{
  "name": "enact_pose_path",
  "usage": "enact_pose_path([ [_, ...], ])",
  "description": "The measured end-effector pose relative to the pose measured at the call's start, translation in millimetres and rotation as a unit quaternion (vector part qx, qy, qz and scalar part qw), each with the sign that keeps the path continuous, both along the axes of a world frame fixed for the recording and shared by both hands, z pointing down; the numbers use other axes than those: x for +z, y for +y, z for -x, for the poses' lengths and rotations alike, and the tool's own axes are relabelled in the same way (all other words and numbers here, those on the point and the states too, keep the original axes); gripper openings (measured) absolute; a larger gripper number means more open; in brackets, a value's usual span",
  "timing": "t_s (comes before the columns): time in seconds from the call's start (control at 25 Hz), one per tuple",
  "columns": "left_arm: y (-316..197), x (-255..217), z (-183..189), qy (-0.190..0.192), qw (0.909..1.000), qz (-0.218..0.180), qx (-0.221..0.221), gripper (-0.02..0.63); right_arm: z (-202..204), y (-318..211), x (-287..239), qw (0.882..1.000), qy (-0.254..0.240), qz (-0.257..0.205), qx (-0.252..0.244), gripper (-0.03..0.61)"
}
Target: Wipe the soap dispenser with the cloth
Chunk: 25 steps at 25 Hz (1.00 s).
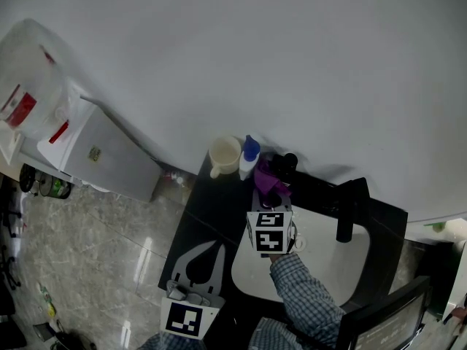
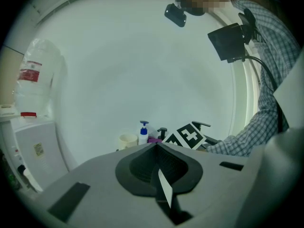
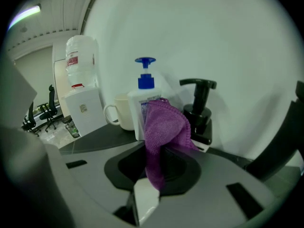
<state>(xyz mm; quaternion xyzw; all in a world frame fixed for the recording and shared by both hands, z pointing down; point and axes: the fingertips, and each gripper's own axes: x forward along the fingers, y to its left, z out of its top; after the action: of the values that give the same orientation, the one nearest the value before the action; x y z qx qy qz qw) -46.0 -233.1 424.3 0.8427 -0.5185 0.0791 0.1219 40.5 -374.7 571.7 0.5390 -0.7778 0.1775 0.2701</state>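
Note:
A white soap dispenser (image 3: 142,109) with a blue pump stands at the back of the dark counter (image 1: 211,210), and in the head view this dispenser (image 1: 249,157) sits between a mug and a black pump bottle. My right gripper (image 3: 159,148) is shut on a purple cloth (image 3: 161,132), whose top lies against the dispenser's front. The same cloth (image 1: 268,179) shows ahead of the right gripper (image 1: 271,204). My left gripper (image 2: 156,148) hangs back at the counter's near edge, shut and holding nothing; from there the dispenser (image 2: 143,134) is far off.
A cream mug (image 3: 121,110) stands left of the dispenser. A black pump bottle (image 3: 199,110) is on its right. A white basin (image 1: 328,250) with a black tap (image 1: 350,210) lies to the right. A water cooler (image 1: 87,148) stands on the floor at left.

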Motion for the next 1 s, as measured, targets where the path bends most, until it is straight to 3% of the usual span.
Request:
enact_pose_path([
  [0.52,-2,-4,-16,0.001,0.9997,-0.008,0.024,0.002,-64,14,6,0.997,0.002,0.009,0.074,0.075],
  [1.0,0,-16,-23,0.006,0.999,-0.022,0.039,0.002,-114,-9,-38,0.99,-0.004,-0.046,0.135,0.075],
])
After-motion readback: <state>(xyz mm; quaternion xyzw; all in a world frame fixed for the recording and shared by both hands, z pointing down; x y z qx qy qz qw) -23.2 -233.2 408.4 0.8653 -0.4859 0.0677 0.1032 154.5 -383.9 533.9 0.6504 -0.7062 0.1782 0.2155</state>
